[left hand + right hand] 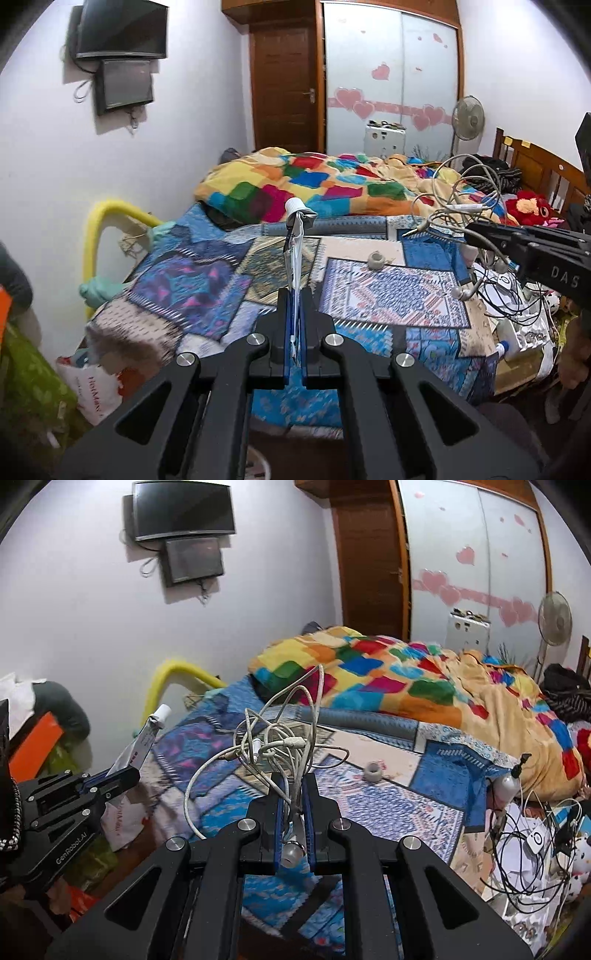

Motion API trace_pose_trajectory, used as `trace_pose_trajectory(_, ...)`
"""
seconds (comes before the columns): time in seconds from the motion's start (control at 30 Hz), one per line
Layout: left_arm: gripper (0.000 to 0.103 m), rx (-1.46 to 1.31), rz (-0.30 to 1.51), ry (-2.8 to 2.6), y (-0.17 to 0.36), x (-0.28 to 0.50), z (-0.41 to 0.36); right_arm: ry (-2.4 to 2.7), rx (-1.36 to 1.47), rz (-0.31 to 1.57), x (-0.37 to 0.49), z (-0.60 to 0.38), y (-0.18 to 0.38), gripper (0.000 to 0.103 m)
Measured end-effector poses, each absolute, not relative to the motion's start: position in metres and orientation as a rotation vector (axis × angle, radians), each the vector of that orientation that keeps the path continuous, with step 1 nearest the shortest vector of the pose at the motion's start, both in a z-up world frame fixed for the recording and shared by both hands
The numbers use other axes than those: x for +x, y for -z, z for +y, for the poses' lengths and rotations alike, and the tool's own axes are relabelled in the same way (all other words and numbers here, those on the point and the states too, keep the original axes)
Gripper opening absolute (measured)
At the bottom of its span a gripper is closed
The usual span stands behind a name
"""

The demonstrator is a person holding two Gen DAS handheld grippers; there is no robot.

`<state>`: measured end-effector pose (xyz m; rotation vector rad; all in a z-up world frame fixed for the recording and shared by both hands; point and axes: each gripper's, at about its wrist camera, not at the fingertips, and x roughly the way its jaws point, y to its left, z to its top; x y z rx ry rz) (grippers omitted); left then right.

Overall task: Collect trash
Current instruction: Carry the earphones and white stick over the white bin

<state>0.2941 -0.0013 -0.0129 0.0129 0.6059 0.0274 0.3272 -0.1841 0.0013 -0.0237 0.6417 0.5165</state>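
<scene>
We see the left gripper (294,314) clamped on a flattened, crinkled tube (295,251) with a white screw cap, its squeezed metal-look body standing up from between the blue pads, cap at the far end and above the patchwork bedspread (207,280). In the right wrist view the same tube (142,742) leans to the upper right out of the left claw (120,775) at the near left. The right gripper (293,801) is closed on a tangled bundle of thin white earphone cable (280,742); loose loops rise above and spill left of the jaws, and one rounded earbud (291,853) sits between the pads at their near end. From the left view that bundle (458,206) hangs off the right claw's tip (476,232) at the right. On the bedspread, far from both claws, a small grey ring-shaped roll (373,771) lies flat. Beyond it a puffy quilt (388,679) of bright coloured squares is heaped.
</scene>
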Motion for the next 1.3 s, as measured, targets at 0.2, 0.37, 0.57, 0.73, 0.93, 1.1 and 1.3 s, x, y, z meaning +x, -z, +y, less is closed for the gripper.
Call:
trace_pose_trajectory(0.2,0.003,-0.014,0.613,-0.095,0.014,0.241,0.032,-0.581,-0.041,0.638,0.294,-0.160,-0.005,0.009)
trace_pose_trajectory(0.37,0.003,-0.034,0.631,-0.150,0.023,0.207,0.059,-0.640,-0.065,0.659,0.272,-0.132,0.002,0.009)
trace_pose_trajectory(0.57,0.003,-0.049,0.676,-0.205,0.041,0.174,0.093,-0.719,-0.086,0.729,0.257,-0.092,0.025,0.009)
trace_pose_trajectory(0.73,0.003,-0.083,0.736,-0.245,0.069,0.158,0.123,-0.773,-0.125,0.795,0.243,-0.058,0.049,0.009)
trace_pose_trajectory(0.93,0.003,-0.156,0.835,-0.281,0.117,0.148,0.156,-0.820,-0.211,0.902,0.236,-0.015,0.092,0.009)
trace_pose_trajectory(1.1,0.003,-0.210,0.922,-0.300,0.157,0.147,0.172,-0.838,-0.275,1.013,0.237,0.017,0.137,0.009)
trace_pose_trajectory(1.3,0.003,-0.275,1.031,-0.319,0.203,0.153,0.187,-0.845,-0.348,1.184,0.243,0.049,0.201,0.009)
